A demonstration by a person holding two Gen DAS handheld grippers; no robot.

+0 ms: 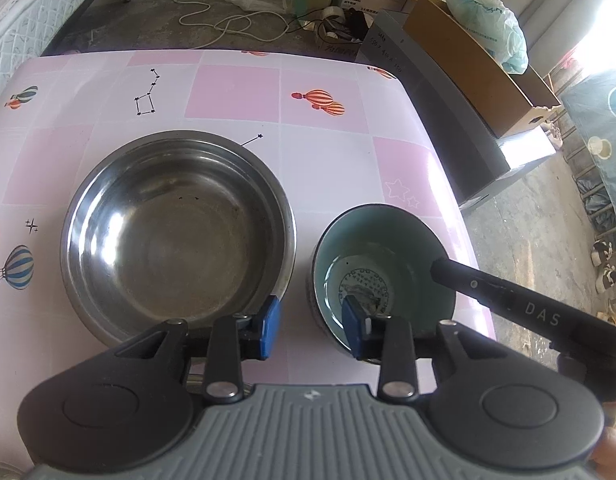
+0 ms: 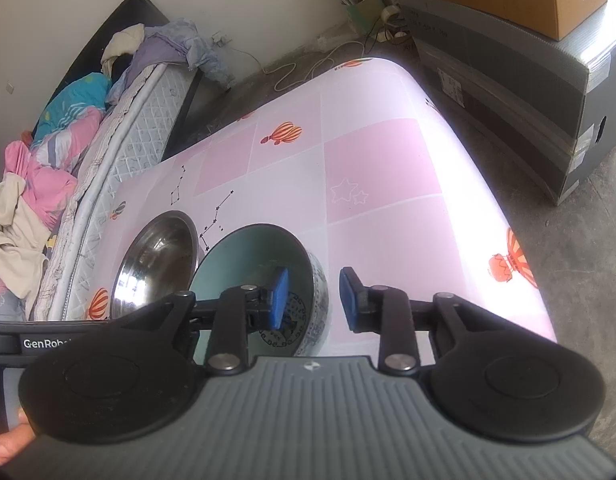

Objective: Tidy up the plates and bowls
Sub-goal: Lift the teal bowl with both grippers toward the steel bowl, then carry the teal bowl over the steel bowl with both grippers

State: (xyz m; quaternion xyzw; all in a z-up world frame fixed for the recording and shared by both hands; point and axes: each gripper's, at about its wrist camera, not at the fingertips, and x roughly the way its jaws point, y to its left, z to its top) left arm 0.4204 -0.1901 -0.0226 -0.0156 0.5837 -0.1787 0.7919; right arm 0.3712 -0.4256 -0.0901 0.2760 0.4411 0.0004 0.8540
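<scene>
A teal ceramic bowl (image 1: 388,248) with a blue-and-white outer wall (image 2: 321,292) stands on the pink checked table (image 1: 236,92). Right beside it, on its left, is a larger steel bowl (image 1: 180,236). My left gripper (image 1: 312,330) is open and straddles the teal bowl's near-left rim, with one blue pad (image 1: 354,332) inside and the other outside, between the two bowls. My right gripper (image 2: 314,300) is also open and straddles the same bowl's right rim. One of its pads (image 2: 280,300) is inside the bowl and the other is over the table. Neither gripper's pads press on the wall.
The steel bowl (image 2: 156,260) is empty. The table's right edge (image 2: 508,216) drops to a concrete floor. A cardboard box (image 1: 480,64) sits on a grey carton to the right. A mattress (image 2: 120,148) with bedding lies to the left, and cables (image 1: 228,24) lie on the floor behind the table.
</scene>
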